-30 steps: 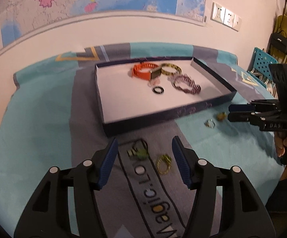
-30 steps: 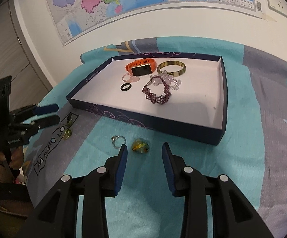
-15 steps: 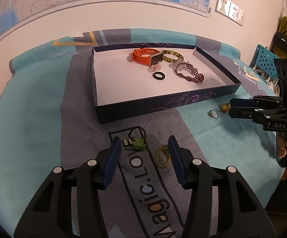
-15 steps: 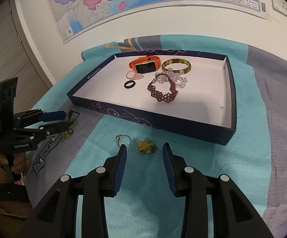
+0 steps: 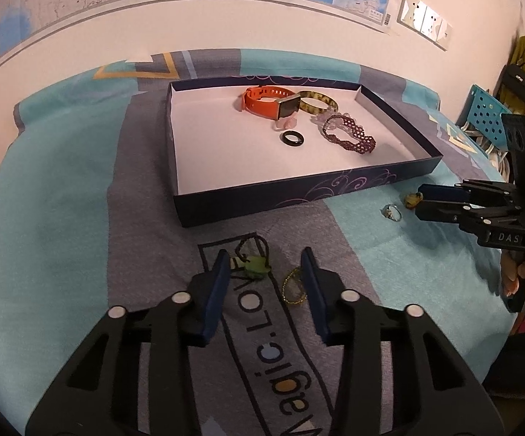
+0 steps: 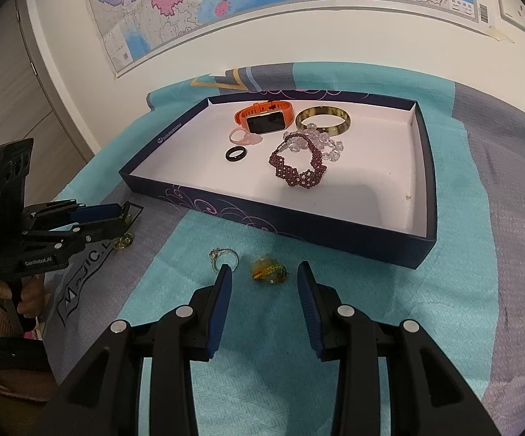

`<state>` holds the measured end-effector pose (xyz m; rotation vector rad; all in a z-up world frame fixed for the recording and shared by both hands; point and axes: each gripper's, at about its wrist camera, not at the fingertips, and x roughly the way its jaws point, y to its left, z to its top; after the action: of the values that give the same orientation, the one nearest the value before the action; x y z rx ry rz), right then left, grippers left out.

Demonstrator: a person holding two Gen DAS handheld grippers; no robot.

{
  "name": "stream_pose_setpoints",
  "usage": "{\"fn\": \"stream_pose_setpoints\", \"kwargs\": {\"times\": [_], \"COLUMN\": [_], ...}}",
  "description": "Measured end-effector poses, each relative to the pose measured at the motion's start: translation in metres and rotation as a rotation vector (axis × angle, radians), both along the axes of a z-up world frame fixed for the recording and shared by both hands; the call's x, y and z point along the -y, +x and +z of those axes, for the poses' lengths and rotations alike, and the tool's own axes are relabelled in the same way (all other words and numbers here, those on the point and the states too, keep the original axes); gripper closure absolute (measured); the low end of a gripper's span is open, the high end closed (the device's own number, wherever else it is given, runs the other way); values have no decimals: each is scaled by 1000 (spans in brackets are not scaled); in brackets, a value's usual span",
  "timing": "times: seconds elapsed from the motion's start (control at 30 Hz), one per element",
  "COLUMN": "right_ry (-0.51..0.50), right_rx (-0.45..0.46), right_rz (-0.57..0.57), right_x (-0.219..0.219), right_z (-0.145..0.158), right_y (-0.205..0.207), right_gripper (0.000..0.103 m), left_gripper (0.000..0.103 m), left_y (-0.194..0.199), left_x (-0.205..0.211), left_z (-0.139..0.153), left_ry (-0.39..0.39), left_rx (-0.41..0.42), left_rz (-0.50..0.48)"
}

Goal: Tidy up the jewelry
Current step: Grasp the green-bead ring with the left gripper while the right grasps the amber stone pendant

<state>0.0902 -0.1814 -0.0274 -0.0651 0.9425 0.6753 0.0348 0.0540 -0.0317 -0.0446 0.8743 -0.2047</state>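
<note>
Left wrist view: left gripper (image 5: 266,267) hangs over the grey band of a teal-and-grey cloth (image 5: 62,196). Its jaws have just been closing and stand apart; a green pendant on a dark cord (image 5: 254,266) and a small gold chain bracelet (image 5: 294,287) lie between them, not pressed. Ahead, a shallow navy box with white floor (image 5: 298,196) holds an orange smartwatch (image 5: 269,101), a tortoiseshell bangle (image 5: 316,101), a black ring (image 5: 292,138) and a maroon beaded bracelet (image 5: 349,136).

Right wrist view: right gripper (image 6: 264,274) has jaws apart, gripping nothing. A yellow-green woven charm (image 6: 269,272) lies on the cloth between the tips; a silver ring (image 6: 224,257) sits just beside the left-hand fingertip.
</note>
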Motion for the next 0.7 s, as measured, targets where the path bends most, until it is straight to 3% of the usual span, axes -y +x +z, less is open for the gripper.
{"fn": "stream_pose_setpoints", "kwargs": {"times": [0.17, 0.53, 0.7], "right_ry": [0, -28, -73], "right_rx": [1, 9, 30], "right_rz": [0, 3, -2], "right_x": [0, -7, -9], "right_z": [0, -1, -1], "right_y": [0, 0, 0], "right_gripper": [68, 69, 84], "left_gripper": [84, 86, 86], "left_y": [3, 4, 4], "left_x": [1, 2, 2], "left_z": [-4, -4, -4], "left_ry": [13, 16, 18], "left_rx": [-19, -18, -17], "left_rz": [-3, 1, 0]}}
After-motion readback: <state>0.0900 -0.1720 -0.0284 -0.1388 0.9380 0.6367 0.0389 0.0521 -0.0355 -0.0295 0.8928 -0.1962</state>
